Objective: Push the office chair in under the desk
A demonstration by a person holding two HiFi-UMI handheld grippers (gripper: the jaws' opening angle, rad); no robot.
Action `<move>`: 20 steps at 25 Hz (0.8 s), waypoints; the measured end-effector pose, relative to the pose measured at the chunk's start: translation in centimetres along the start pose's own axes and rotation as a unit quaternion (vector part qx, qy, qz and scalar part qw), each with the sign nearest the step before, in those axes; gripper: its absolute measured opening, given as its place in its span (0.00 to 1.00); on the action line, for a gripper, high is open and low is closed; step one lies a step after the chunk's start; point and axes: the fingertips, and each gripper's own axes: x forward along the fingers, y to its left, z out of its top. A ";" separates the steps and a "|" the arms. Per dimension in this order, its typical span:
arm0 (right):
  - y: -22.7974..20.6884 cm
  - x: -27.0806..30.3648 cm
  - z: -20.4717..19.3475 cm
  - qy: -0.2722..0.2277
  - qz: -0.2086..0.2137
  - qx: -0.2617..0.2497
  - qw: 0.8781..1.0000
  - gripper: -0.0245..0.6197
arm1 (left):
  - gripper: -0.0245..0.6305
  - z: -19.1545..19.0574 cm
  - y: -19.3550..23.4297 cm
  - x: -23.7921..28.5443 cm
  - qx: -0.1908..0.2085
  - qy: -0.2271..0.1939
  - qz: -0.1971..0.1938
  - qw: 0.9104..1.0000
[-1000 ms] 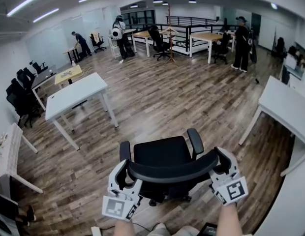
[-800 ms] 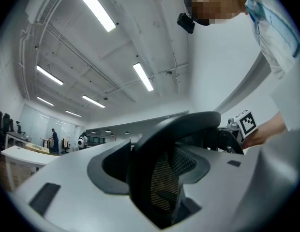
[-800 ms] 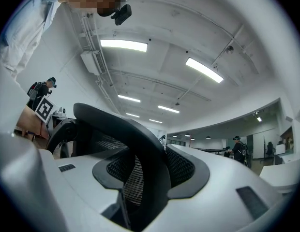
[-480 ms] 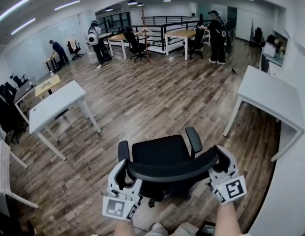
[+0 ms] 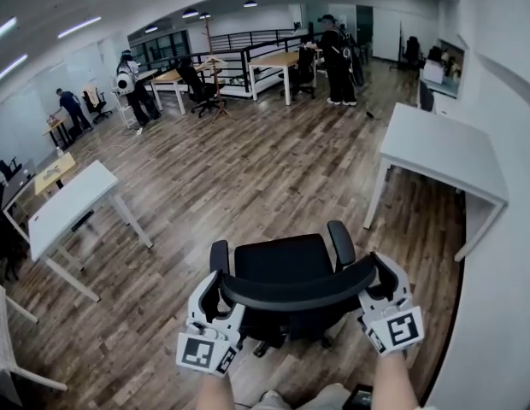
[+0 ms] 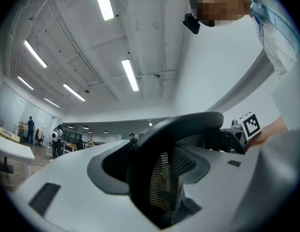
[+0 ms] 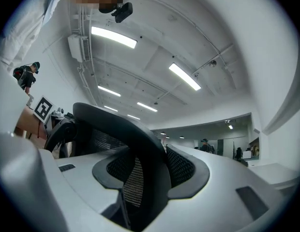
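The black office chair (image 5: pixel 282 261) stands on the wood floor right in front of me, its seat facing away. Its curved mesh backrest (image 5: pixel 299 290) spans between my two grippers. My left gripper (image 5: pixel 220 295) is shut on the backrest's left end, and my right gripper (image 5: pixel 374 278) is shut on its right end. In the left gripper view the backrest rim (image 6: pixel 164 173) fills the gap between the jaws of the left gripper (image 6: pixel 159 187). The right gripper view likewise shows the rim (image 7: pixel 140 173) between the jaws of the right gripper (image 7: pixel 140 192). A white desk (image 5: pixel 444 148) stands ahead to the right.
Another white desk (image 5: pixel 64 203) stands at the left, with dark chairs (image 5: pixel 2 229) beyond it. Several people (image 5: pixel 338 49) and more desks (image 5: pixel 278 61) are at the far end by a black railing. A white wall (image 5: pixel 504 254) runs close along the right.
The chair and both grippers have swung round to the right. The right-hand desk now lies nearer the middle of the view, and the left desk and far people have slid left.
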 end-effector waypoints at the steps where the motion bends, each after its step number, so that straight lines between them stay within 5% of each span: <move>1: -0.4 -0.3 -0.1 0.003 -0.008 -0.003 1.000 0.37 | 0.40 -0.1 -0.3 0.6 -0.001 -0.001 -0.007 1.000; 20: -11.3 -6.9 -0.8 0.033 -0.153 -0.029 0.987 0.37 | 0.40 -2.3 -9.2 12.2 -0.043 -0.005 -0.129 0.991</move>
